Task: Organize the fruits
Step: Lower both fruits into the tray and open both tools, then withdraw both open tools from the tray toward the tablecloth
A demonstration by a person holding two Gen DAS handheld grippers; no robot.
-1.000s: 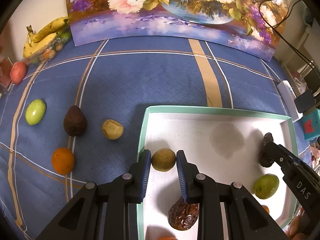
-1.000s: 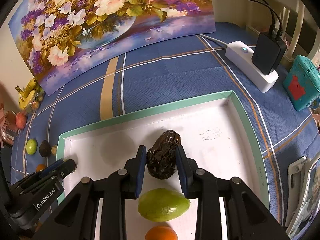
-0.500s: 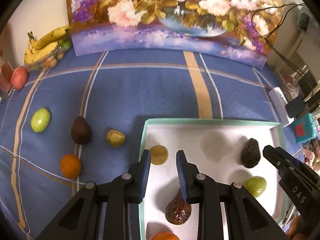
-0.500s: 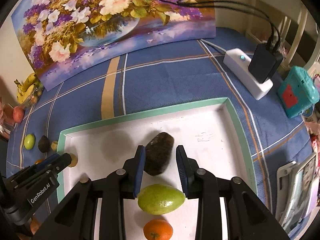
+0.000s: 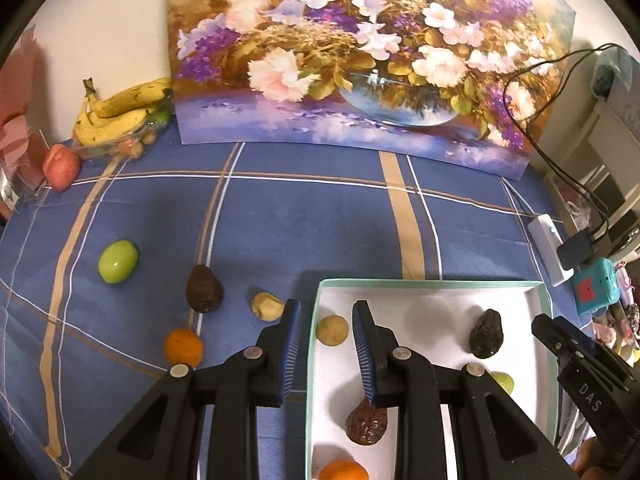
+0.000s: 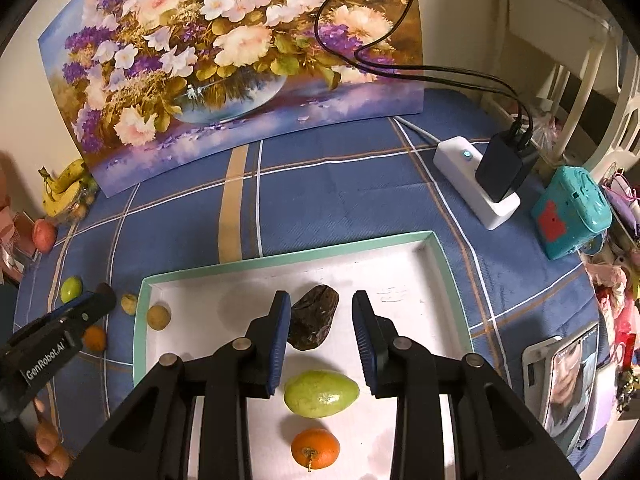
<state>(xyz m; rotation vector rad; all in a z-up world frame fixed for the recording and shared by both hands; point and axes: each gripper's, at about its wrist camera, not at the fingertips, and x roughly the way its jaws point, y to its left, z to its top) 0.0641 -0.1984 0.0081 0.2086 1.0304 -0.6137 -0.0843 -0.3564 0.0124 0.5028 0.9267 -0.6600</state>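
Both pairs of jaws stand parted and grasp nothing. Held above the near left corner of a white tray (image 5: 544,312) with a mint-green rim, the left gripper (image 5: 325,350) has one finger over the blue checked cloth (image 5: 320,220) of the desk and the other over the tray. A small round tan fruit (image 5: 332,330) lies between those fingers, inside the tray by its left wall and not touched.

Over the middle of the tray, the right gripper (image 6: 320,344) is released too, with a dark wrinkled fruit (image 6: 314,317) lying just beyond its left finger; whether the two touch is hard to tell. Nearer that camera lie a green fruit (image 6: 321,393) and a small orange (image 6: 315,448). A glossy brown fruit (image 5: 367,421) and a second orange (image 5: 343,471) sit at the tray's near left.

Outside the tray, on the cloth to the left, rest a pale lumpy fruit (image 5: 267,306), a dark avocado (image 5: 204,289), another orange (image 5: 183,347) and a light green fruit (image 5: 118,261), all apart from one another. Bananas (image 5: 120,114) and a red apple (image 5: 61,166) lie at the far left corner. A flower painting (image 5: 360,52) leans against the wall behind.
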